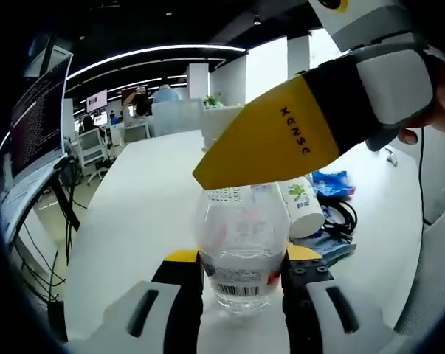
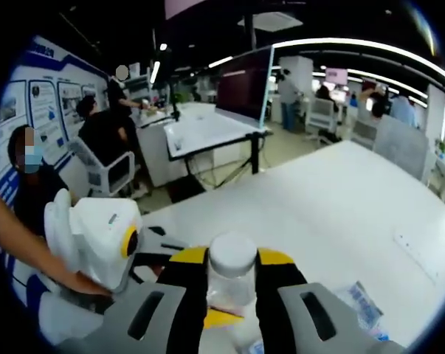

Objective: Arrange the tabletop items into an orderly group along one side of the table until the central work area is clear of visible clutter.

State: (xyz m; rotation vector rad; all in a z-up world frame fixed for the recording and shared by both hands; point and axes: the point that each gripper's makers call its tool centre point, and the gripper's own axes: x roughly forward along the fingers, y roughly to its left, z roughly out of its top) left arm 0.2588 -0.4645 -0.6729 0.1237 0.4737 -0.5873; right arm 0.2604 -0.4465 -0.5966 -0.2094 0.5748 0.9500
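A clear plastic bottle [image 1: 240, 243] with a barcode label stands upright on the white table [image 1: 141, 206]. My left gripper [image 1: 240, 259] is shut on its lower body, one yellow-tipped jaw pressing each side. From the upper right my right gripper [image 1: 233, 166] reaches over the bottle's top. In the right gripper view, looking down, the bottle's white cap [image 2: 232, 252] sits between the jaws of my right gripper [image 2: 232, 259], which is shut on it. The left gripper [image 2: 104, 236] appears there at lower left, held by a hand.
A white paper cup [image 1: 302, 206] with a green print lies just right of the bottle, with black cables [image 1: 345, 215] and a blue packet [image 1: 331, 181] beyond it. A monitor [image 1: 36, 125] stands at the table's left edge. A blue-printed wrapper [image 2: 362, 302] lies near the bottle.
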